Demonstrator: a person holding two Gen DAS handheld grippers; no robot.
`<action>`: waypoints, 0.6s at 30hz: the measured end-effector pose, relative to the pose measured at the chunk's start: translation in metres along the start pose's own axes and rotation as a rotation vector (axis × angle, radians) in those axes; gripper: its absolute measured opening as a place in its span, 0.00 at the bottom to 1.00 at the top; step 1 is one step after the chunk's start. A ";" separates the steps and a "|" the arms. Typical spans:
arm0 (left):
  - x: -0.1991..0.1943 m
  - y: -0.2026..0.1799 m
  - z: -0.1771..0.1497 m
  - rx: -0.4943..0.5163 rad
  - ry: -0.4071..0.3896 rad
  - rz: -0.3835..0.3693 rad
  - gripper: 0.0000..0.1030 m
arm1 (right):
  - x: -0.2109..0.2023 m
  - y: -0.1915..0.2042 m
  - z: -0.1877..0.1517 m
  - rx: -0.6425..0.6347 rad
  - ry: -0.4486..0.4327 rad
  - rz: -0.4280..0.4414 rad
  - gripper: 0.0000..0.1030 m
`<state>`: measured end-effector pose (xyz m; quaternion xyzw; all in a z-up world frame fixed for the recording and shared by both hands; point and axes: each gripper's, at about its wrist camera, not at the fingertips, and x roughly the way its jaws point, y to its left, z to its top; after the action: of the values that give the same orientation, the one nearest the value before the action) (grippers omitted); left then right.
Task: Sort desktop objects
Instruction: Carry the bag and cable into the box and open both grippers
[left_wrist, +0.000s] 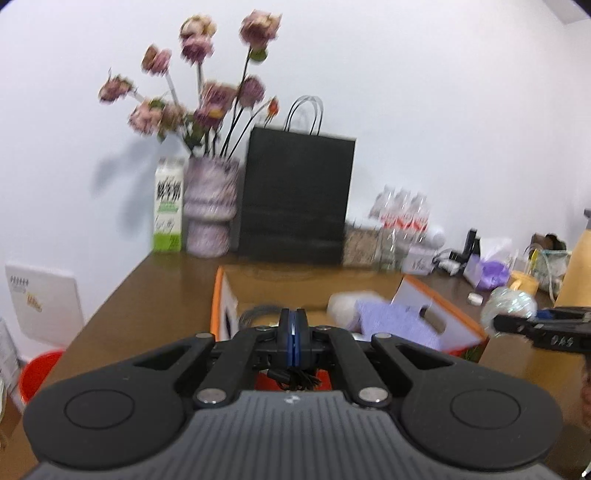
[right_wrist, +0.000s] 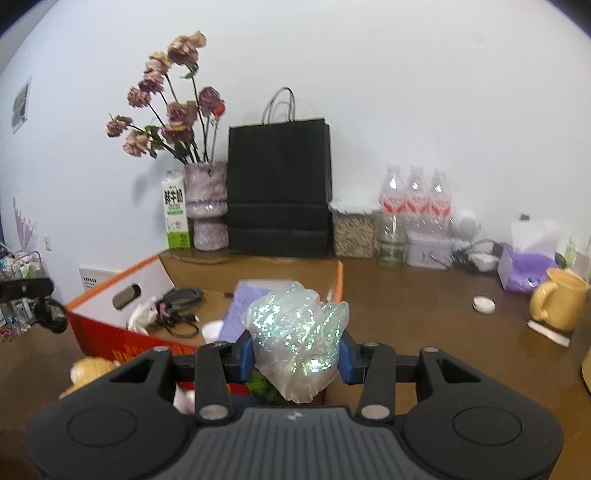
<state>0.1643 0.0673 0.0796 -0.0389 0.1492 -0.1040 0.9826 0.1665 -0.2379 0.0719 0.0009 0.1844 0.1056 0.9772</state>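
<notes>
We held our right gripper (right_wrist: 295, 360) clamped on a crumpled iridescent plastic bag (right_wrist: 297, 339), the blue pads (right_wrist: 246, 356) pressing it from both sides, and the bag bulged up between them and blocked part of our sight into the box behind. Our left gripper (left_wrist: 292, 341) had its jaws pressed fully together with nothing between them (the blue pads met flat), and from that view the other gripper and its shiny bag showed at the far right edge. Just beyond both grippers stood the open orange-and-white cardboard box (right_wrist: 122, 314) on the brown table (right_wrist: 424, 314), holding a tangle of black cables (right_wrist: 181, 308), a lilac packet (right_wrist: 243, 299) and some white bits we could not make out. To the right, on the bare wood, lay a small round white lid (right_wrist: 484, 305), and further right a yellow mug (right_wrist: 559, 304) beside a purple tissue pack (right_wrist: 526, 271). Along the white wall at the back stood a milk carton (right_wrist: 175, 210), a mottled vase (right_wrist: 207, 205) of faded pink roses (right_wrist: 177, 110), a black paper bag (right_wrist: 279, 188), a jar of grain (right_wrist: 352, 230) and three water bottles (right_wrist: 415, 199).
</notes>
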 end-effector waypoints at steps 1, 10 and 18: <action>0.003 -0.002 0.005 0.000 -0.015 -0.007 0.02 | 0.002 0.003 0.005 -0.005 -0.007 0.007 0.40; 0.062 -0.016 0.023 -0.010 -0.028 -0.029 0.02 | 0.042 0.027 0.036 -0.029 -0.021 0.051 0.40; 0.113 -0.008 0.005 -0.013 0.033 0.028 0.02 | 0.100 0.027 0.037 -0.040 -0.008 0.033 0.40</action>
<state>0.2695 0.0350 0.0528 -0.0414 0.1663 -0.0900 0.9811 0.2657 -0.1898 0.0715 -0.0153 0.1781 0.1255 0.9759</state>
